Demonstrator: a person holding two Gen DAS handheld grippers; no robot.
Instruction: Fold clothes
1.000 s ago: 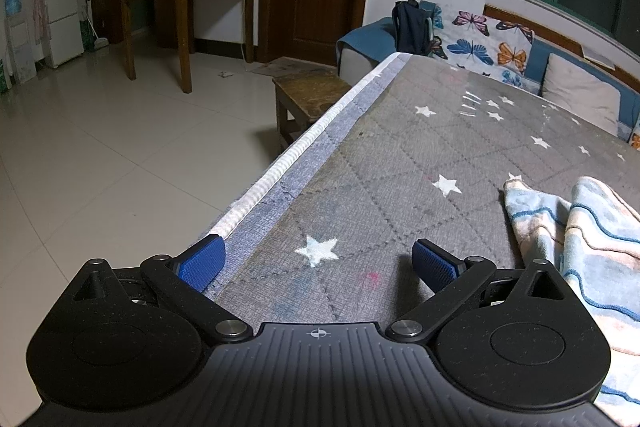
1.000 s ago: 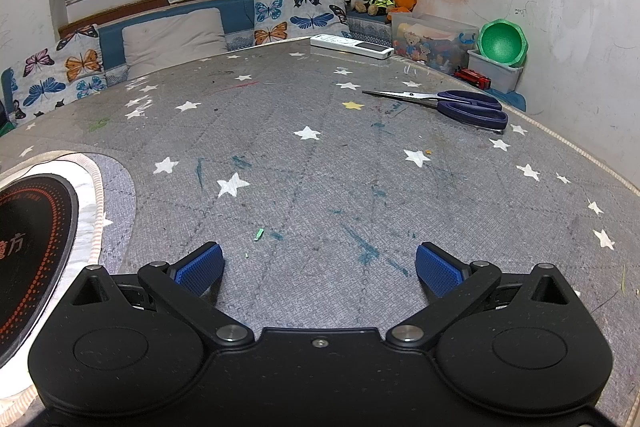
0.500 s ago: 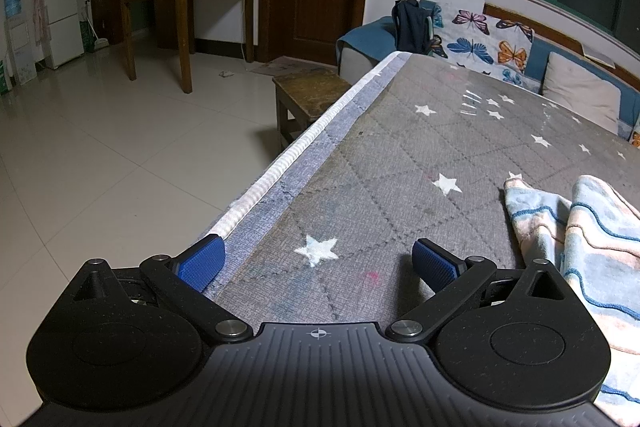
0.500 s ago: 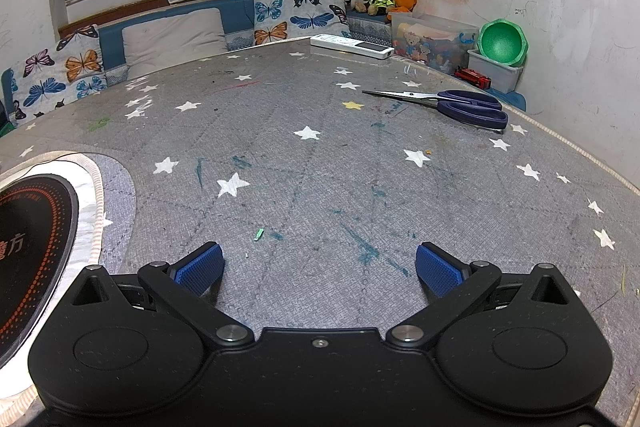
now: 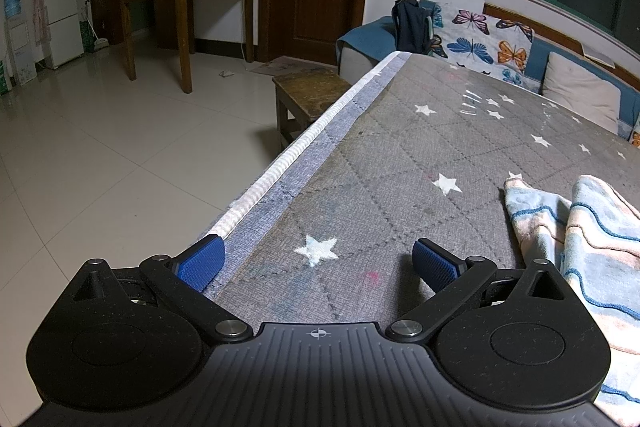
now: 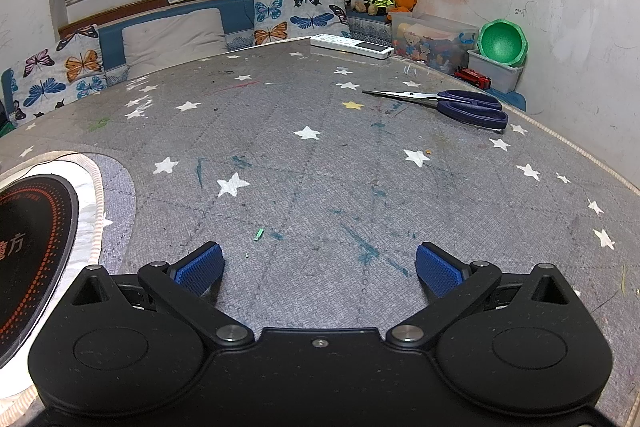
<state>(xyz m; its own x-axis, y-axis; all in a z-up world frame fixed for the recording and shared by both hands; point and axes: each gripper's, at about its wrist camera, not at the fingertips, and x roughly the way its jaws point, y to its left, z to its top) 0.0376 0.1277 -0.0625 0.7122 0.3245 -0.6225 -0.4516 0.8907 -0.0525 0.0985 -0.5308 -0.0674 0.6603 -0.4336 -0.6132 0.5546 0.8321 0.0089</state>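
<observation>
A crumpled garment (image 5: 580, 227), pale blue and pink with wavy blue stripes, lies on the grey star-patterned table (image 5: 400, 147) at the right of the left wrist view. My left gripper (image 5: 318, 261) is open over the table's left edge, just left of the garment, with nothing between its blue pads. In the right wrist view my right gripper (image 6: 318, 269) is open above the bare grey star-patterned table (image 6: 320, 167), holding nothing. The garment does not appear in the right wrist view.
Blue-handled scissors (image 6: 452, 105) and a white remote (image 6: 352, 46) lie far right on the table. A round black hotplate (image 6: 36, 247) sits at the left. A wooden stool (image 5: 308, 95) stands beside the table's left edge, with tiled floor beyond. Cushions line the bench behind.
</observation>
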